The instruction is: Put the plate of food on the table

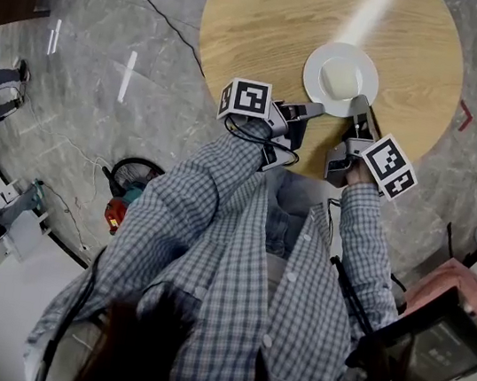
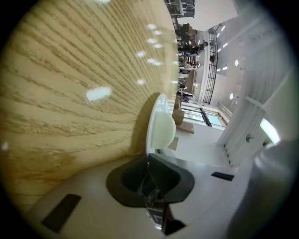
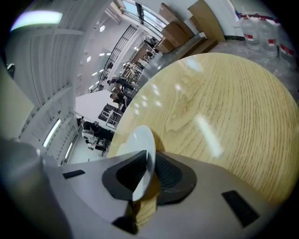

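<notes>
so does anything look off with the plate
Nothing stands out. The plate looks level on the table, near its edge, food intact in the middle, left gripper and right gripper clamped on its rim.

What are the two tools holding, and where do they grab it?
The white plate, by its near rim. The right tool has the rim between its jaws; the left tool pinches the rim with its jaw tips.

I am finding no readable words, numbers or brands anywhere. In the head view I am seeing only black-and-white square patterns on the left marker cube point(image 1: 246, 99) and right marker cube point(image 1: 389, 166). Faint print on the dark device point(image 1: 435, 337) at lower right is blurring out.
</notes>
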`<state>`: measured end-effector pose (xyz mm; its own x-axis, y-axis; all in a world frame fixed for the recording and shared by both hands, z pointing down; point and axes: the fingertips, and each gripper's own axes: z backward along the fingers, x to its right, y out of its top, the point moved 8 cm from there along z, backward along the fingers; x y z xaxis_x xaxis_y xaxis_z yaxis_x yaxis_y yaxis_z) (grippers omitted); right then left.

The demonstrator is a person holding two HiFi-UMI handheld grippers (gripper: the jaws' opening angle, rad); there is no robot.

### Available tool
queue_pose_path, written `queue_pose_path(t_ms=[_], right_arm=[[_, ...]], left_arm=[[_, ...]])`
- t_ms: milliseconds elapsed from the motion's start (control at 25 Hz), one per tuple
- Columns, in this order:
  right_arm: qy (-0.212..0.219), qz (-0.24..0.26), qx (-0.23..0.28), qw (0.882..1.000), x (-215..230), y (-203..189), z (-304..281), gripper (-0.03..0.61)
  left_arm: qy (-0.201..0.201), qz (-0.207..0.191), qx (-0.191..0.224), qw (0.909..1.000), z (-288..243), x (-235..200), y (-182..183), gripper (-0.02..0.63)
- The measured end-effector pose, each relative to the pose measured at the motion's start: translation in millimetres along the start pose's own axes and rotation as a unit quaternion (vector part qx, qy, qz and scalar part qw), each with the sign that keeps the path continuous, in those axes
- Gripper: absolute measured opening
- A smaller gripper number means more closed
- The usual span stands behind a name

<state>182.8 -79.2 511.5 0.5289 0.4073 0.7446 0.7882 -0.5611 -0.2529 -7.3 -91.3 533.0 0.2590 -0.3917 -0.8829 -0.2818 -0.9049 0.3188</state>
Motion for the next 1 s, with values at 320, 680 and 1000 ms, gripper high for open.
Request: queue_pose_path(t_ms=[320, 680, 1000], right_arm=[[-0.052, 0.191, -0.039, 0.979, -8.7, 2.8, -4.1, 0.077], [-0.087, 0.393, -0.036, 0.915, -19.1, 6.1, -1.1, 0.107], [-0.033, 0.611, -0.051, 0.790, -54.3, -20.9, 16.5, 0.104]], left_arm=[[0.003, -0.001, 0.001, 1.0000, 1.8, -3.0, 1.8, 0.023], [0.006, -0.010, -0.002, 0.9999, 0.2, -3.5, 1.8, 0.023], [0.007, -0.025, 0.008, 0.9996, 1.3, -2.9, 4.4, 0.023]])
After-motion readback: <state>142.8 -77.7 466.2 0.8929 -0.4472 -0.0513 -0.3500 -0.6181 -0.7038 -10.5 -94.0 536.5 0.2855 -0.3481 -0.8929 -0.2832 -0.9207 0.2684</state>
